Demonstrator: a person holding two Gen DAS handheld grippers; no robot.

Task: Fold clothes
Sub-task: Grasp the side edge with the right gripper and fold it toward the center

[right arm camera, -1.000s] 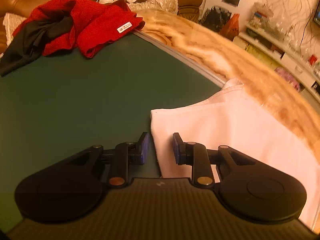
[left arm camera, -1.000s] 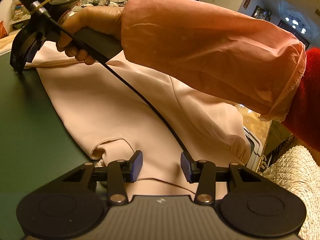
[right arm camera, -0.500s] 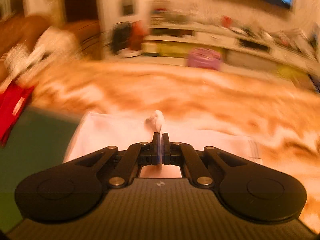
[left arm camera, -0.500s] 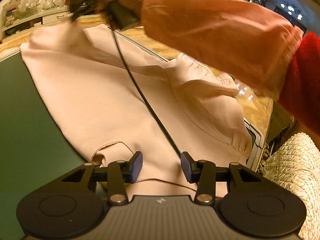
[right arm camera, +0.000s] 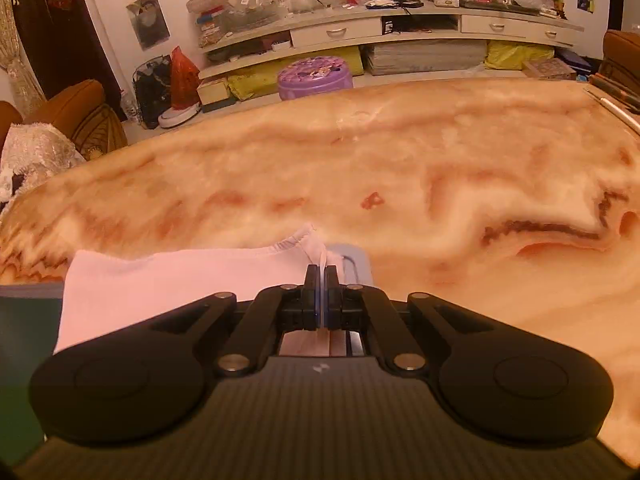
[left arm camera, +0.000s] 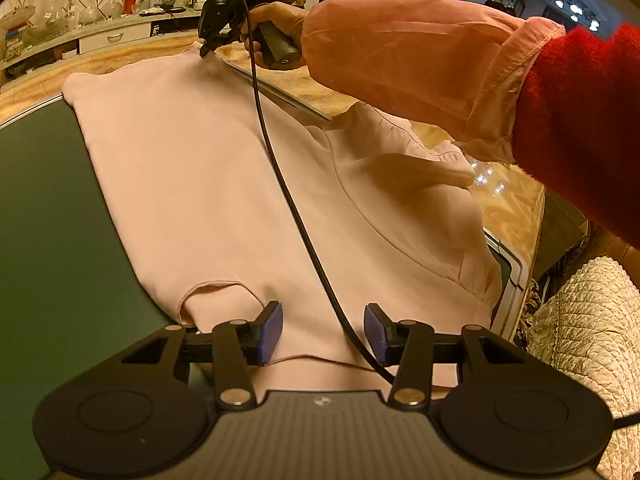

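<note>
Dark green matting covers the work surface, which sits on a marble-patterned table in a cluttered living room with long shelves along the far wall. On the mat lies a pale pink garment, spread flat, its far hem reaching onto the marble.

Nearest the viewer, the left gripper hovers over the garment's neckline with its jaws slowly opening; cloth and a black cable lie beneath the gap, but the blue pads press on nothing.

A second ago the right gripper stood half open at the garment's left hem corner, above the green mat. Since then it has closed tight on the hem and swung across to the far right corner, over the marble. The person's hand and peach sleeve, earlier low across the left camera's view, now reach further away towards the shelves.
</note>
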